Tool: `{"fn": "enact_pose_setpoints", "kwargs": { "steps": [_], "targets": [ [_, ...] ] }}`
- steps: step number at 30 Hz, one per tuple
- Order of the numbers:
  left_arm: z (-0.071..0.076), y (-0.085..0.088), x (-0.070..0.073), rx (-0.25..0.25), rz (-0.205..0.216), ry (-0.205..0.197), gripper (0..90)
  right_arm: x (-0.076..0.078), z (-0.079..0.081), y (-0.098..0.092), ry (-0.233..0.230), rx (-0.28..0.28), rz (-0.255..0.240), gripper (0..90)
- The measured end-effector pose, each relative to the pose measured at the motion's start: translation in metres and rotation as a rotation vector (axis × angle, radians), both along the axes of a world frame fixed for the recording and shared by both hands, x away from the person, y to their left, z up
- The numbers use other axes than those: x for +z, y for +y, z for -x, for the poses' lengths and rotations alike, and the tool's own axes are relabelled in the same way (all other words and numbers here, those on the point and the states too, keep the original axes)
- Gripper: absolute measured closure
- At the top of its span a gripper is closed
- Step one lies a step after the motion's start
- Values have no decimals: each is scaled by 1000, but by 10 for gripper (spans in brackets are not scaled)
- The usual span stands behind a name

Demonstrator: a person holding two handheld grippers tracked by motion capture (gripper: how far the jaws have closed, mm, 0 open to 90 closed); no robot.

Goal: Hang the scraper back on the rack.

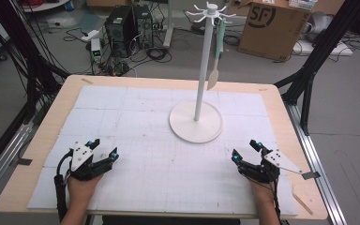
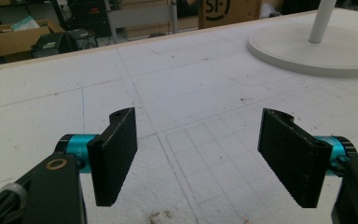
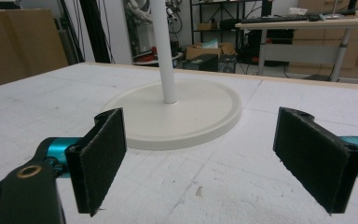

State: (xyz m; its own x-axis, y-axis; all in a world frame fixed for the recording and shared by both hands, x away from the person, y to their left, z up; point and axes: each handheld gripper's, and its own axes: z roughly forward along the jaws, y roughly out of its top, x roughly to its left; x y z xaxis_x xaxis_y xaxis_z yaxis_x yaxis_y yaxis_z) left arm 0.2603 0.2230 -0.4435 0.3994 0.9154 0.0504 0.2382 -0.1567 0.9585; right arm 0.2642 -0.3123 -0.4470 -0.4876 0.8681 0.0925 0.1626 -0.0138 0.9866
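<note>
White mat; stand top cropped; left tongs, right tongs wide open, empty.

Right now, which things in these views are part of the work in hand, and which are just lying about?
Part of the work:
- left gripper, open, empty
- right gripper, open, empty
- white stand with hooks on top
- spatula hanging from a hook

Lying about:
- cardboard box on the floor
- computer towers
- cables

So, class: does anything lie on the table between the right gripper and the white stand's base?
Nothing visible does. The right gripper is open, and bare white mat runs from it to the stand's round base.
</note>
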Motion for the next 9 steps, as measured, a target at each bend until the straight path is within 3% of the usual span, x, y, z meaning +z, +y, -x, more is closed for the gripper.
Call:
{"fn": "enact_pose_setpoints", "kwargs": {
  "steps": [9],
  "targets": [
    [0,0,0,0,2,-2,288,0,0,0,0,0,0,164]
  ]
}}
